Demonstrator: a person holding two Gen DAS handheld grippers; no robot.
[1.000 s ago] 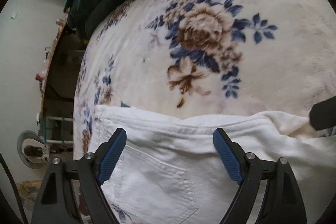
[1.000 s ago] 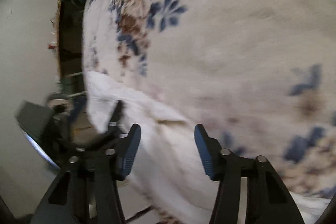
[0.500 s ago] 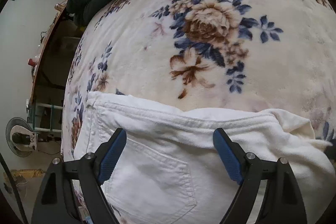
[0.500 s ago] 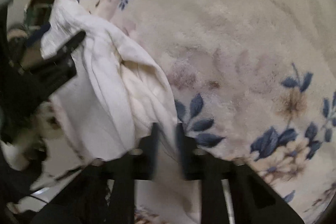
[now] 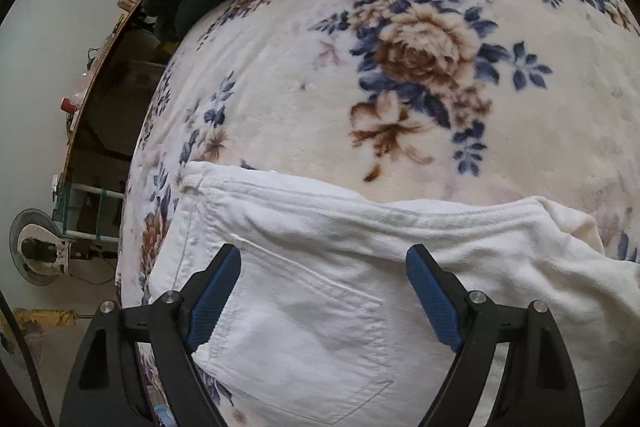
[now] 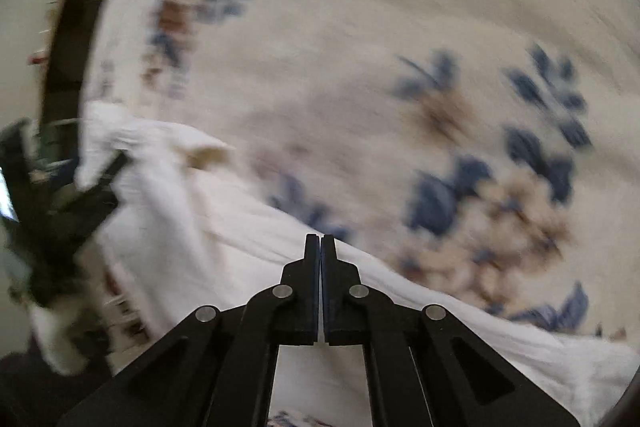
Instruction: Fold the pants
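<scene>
Left view: pants [image 5: 320,307] pocket; right view: right gripper [image 6: 320,239] fingers together.

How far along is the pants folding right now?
Early on. The white pants lie on the floral blanket, back pocket up, waistband bunched. The right gripper is shut at the fabric's edge; whether it pinches cloth is unclear in the blur. The left gripper hovers open over the pocket. No neat fold shows yet, so the folding is still to do.

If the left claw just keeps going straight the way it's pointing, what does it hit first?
The left claw, wide open, points over the white cotton pants. It would probably meet their back pocket and waistband first, then the cream floral fleece blanket; depth is uncertain.
</scene>
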